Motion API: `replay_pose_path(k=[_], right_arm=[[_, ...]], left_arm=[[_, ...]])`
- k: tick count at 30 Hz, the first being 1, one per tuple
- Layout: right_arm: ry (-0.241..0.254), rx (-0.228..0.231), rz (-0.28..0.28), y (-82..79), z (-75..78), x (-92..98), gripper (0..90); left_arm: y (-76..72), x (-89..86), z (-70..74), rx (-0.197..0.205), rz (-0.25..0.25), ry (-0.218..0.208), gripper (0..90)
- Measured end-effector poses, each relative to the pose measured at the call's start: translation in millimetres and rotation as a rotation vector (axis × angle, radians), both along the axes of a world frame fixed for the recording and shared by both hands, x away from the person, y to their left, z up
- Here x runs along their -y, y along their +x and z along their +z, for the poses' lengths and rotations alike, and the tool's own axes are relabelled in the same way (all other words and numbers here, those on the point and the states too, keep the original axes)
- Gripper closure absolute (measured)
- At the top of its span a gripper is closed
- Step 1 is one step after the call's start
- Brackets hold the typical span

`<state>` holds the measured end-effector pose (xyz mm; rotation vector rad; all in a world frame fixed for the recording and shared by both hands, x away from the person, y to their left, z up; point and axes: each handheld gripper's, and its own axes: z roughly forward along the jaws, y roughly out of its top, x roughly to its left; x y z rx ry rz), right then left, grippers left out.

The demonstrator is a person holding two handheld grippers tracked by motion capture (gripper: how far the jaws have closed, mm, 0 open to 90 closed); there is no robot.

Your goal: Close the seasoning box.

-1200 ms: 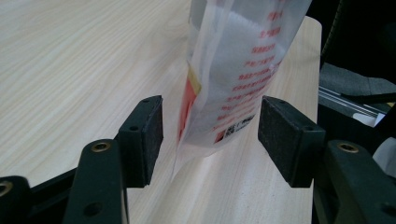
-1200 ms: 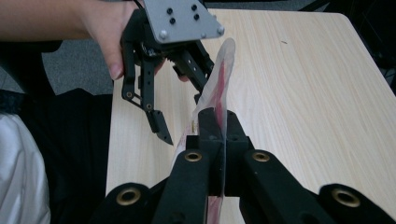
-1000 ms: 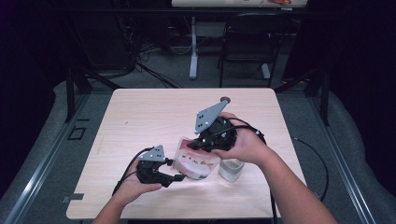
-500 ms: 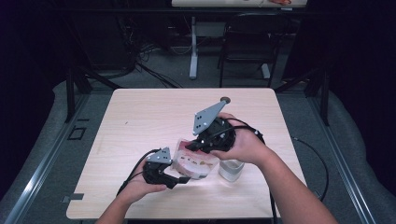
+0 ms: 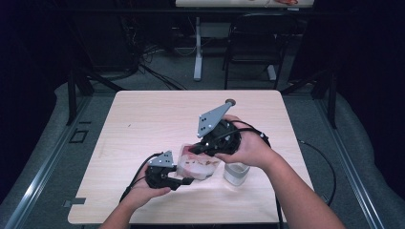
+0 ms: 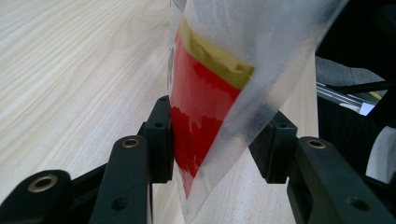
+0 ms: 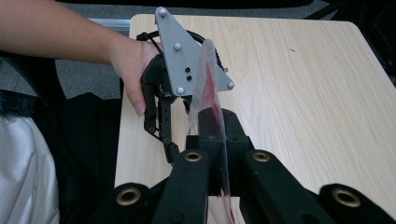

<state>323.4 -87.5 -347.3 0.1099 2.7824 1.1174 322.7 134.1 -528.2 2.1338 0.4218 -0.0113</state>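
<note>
A clear plastic bag (image 5: pixel 197 163) with something red inside hangs between the two grippers, low and a little left of centre in the high view, just above the wooden table (image 5: pixel 143 124). The right gripper (image 5: pixel 203 149), held in the person's right hand (image 5: pixel 248 148) near the middle of that view, is clenched on the bag: in the right gripper view its two jaws are pressed together with the thin edge of the bag (image 7: pixel 212 107) pinched between them. The left gripper (image 5: pixel 184 180), lower left in the high view, has just been closing its jaws with the bag between them. In the left gripper view the bag (image 6: pixel 219 84), showing a red panel with a gold band, stands in the gap; the left pad touches it, while the right pad seems just clear of the plastic. A small clear cup (image 5: pixel 236 172) stands on the table just right of the bag, under the right forearm.
</note>
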Motion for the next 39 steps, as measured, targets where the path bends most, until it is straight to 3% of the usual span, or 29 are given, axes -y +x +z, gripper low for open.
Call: replay_pose_path(k=[10, 20, 39], right_arm=[[-0.005, -0.008, -0.013, 1.2, -0.5, 2.4, 90.0], [0.009, -0.034, -0.062, 5.9, -7.8, 12.8, 89.4], [0.030, -0.025, -0.108, 3.7, -17.6, 23.4, 84.5]], left_arm=[[-0.9, -0.5, 1.0, -0.022, -0.028, 0.014, 61.1], [0.9, -0.5, 4.9, -0.045, -0.019, 0.067, 64.5], [-0.9, -12.6, 11.7, -0.054, 0.005, 0.135, 68.8]])
